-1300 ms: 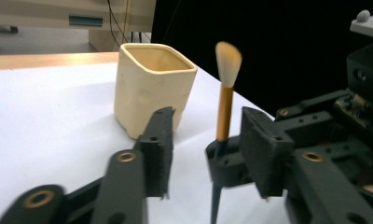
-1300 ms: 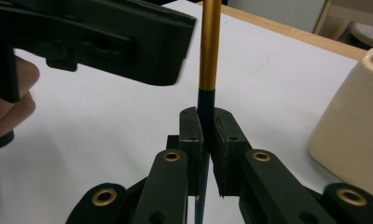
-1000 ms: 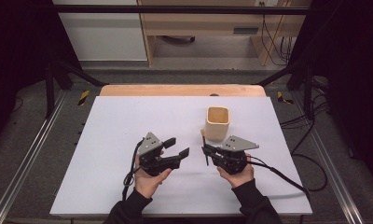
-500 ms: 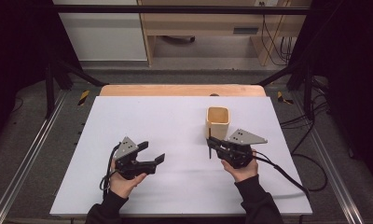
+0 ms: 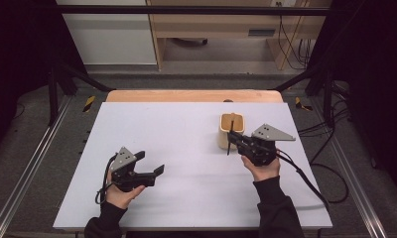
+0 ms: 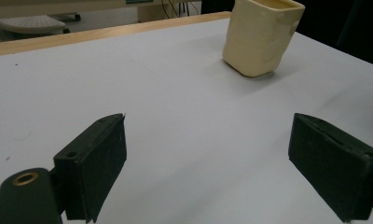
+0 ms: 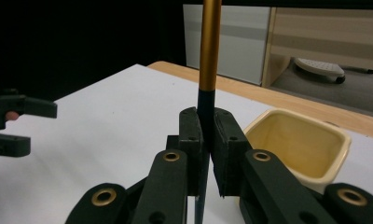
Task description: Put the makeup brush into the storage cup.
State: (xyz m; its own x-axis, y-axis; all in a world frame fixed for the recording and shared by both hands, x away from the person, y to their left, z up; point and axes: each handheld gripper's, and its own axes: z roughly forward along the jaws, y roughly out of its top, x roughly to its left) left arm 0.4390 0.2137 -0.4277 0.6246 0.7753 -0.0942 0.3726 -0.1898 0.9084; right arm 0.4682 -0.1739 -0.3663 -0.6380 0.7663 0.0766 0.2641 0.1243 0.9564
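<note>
Right gripper [image 7: 205, 154]: jaws pressed together on a thin pen [image 7: 209, 51] with a gold upper barrel and a dark lower part. In the right gripper view the pen stands upright at frame centre; its top is cut off by the upper edge and its lower end is hidden behind the jaws. In the high view the same pen [image 5: 231, 133] is a thin dark line at centre right, too small to show colour or tip.

Cup [image 7: 335, 140]: cream-yellow, square with rounded corners, at lower right of the right gripper view, just behind the jaws; its near wall is hidden by the gripper. In the high view the cup [image 5: 225, 140] sits at centre right, touching or just beside the right gripper [image 5: 233, 141]; contact cannot be resolved. In the left gripper view the cup [image 6: 261, 39] is at upper right, rim cut off by the top edge.

Left gripper [image 6: 208, 163]: jaws spread wide over the bare white table [image 6: 175, 93]. High view: left gripper [image 5: 151, 163] at lower left, well apart from the cup.

No readable writing or labels on any item.
</note>
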